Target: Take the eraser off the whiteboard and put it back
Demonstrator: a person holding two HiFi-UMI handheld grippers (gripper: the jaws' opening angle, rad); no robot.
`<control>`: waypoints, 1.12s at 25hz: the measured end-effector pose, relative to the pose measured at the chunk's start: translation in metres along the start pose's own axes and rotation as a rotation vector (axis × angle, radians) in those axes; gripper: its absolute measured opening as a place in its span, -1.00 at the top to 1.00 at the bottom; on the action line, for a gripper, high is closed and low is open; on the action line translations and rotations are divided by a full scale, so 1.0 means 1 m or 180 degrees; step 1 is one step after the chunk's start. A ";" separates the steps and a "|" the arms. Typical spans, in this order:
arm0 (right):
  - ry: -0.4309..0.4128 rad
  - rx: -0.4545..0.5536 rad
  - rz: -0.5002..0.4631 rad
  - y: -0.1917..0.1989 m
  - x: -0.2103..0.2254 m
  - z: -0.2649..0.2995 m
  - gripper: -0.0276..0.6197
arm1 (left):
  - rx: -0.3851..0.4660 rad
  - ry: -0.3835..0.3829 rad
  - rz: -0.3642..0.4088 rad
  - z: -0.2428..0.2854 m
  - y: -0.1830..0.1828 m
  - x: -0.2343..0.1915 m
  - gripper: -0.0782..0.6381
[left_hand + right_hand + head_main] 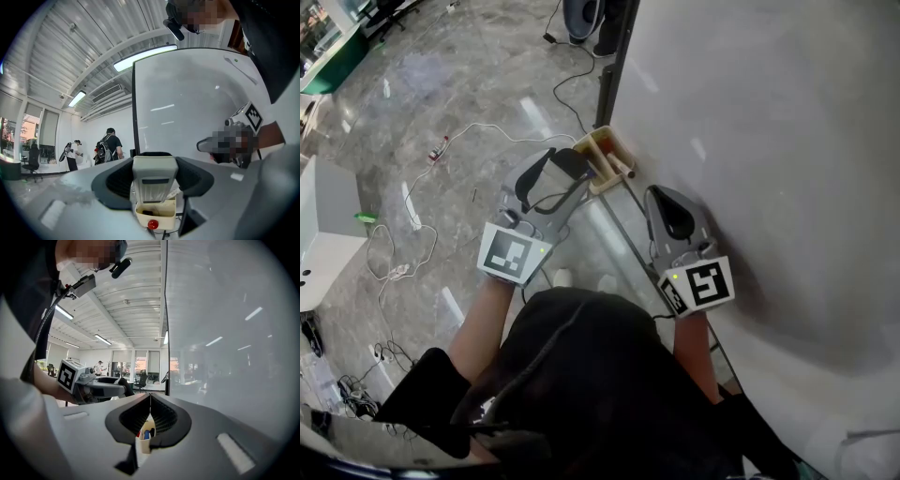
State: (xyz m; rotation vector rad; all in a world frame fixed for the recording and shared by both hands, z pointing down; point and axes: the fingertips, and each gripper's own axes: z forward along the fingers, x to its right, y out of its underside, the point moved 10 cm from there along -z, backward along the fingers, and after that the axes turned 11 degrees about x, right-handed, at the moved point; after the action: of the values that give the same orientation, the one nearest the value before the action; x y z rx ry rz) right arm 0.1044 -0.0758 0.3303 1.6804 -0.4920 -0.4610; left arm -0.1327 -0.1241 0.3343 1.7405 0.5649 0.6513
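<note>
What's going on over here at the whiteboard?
A person stands at the whiteboard with a handheld gripper in each hand. The left gripper is closed on the eraser, holding it close to the cream marker tray at the board's edge. The right gripper is shut and empty, level beside the board.

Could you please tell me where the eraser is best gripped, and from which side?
Grip the eraser across its two flat, parallel long sides, coming in end-on along its length. The left gripper holds it this way: jaws wide, pads pressed on both sides of the blocky body.
</note>
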 end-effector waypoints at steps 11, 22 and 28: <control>0.0127 -0.0039 -0.0002 0.002 -0.001 0.001 0.89 | -0.0020 0.0167 -0.0050 0.014 0.010 -0.005 0.01; 0.0263 -0.0060 -0.0015 0.005 -0.002 -0.009 0.88 | -0.0196 0.0375 -0.0027 0.020 0.036 -0.003 0.00; 0.0388 -0.0100 -0.0022 0.006 -0.002 -0.019 0.88 | -0.0283 0.0454 -0.0107 0.028 0.049 0.002 0.00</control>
State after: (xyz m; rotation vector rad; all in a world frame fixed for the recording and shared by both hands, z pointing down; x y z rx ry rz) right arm 0.1130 -0.0605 0.3397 1.6692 -0.3877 -0.3672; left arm -0.1099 -0.1551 0.3764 1.6070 0.6526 0.7699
